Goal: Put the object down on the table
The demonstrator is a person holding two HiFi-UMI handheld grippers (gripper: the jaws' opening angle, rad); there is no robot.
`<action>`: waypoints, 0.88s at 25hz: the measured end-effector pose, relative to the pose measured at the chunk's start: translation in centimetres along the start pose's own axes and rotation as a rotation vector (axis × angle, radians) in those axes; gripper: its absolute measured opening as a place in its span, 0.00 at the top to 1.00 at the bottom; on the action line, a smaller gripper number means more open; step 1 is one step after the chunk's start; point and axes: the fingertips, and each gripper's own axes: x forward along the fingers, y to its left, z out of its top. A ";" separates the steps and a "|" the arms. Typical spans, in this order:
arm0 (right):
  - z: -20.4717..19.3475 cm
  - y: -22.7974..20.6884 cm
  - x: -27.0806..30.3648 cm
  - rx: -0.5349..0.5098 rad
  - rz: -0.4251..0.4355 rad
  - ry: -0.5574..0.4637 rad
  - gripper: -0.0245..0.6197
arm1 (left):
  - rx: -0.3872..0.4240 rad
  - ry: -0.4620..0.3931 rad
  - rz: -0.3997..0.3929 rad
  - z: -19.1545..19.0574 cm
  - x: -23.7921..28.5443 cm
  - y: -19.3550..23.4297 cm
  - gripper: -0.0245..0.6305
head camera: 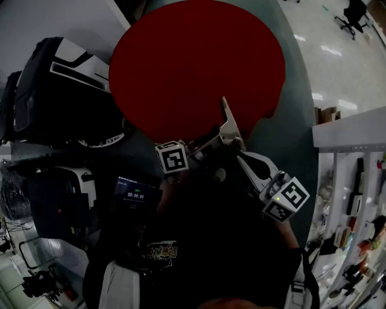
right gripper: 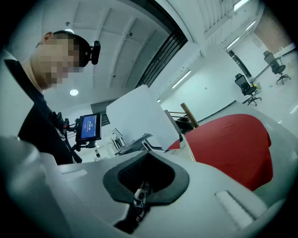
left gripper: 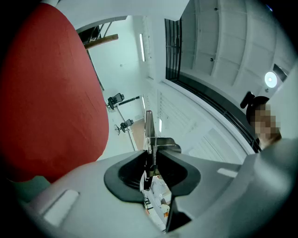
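— Red fabric over a round table (head camera: 193, 60), filling the top of the head view. Clipboard where?

— White clipboard (head camera: 227, 121) at 6 o'clock of that red disc, seen edge-on, poking toward 12 from between the two tools. Overlaps the table's near rim; touching it or clear of it, cannot tell.

— Left gripper?

— Left gripper (head camera: 204, 146) reaching in from 8 o'clock of the clipboard, marker cube (head camera: 172, 158) nearest the body. Clenched: in the left gripper view, dark pads pressed on the metal spring clip (left gripper: 158, 144), thin board edge standing straight toward 12 beyond them. Red table at 9 o'clock there.

— And the right?

— Right gripper (head camera: 242, 158) coming up from 5 o'clock, just beside the left one, both meeting at the clip end. Also clamped: jaws together in the right gripper view, a small metal bit of the clip pinched at the seam, white board face rising at 12 past the pads, red table off at 3 o'clock.

— Anything else near?

— Dark top of the person (head camera: 229, 241) at 6 o'clock below both tools. Small lit screen (head camera: 137, 196) at 8 o'clock of the left gripper, well apart from the clipboard. Black office chair (head camera: 353, 15) far off at 1 o'clock on the pale floor (head camera: 344, 66).
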 end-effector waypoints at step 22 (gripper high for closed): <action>2.0 -0.6 0.3 0.014 -0.001 -0.067 0.96 | 0.008 0.036 0.017 2.1 1.2 0.2 0.80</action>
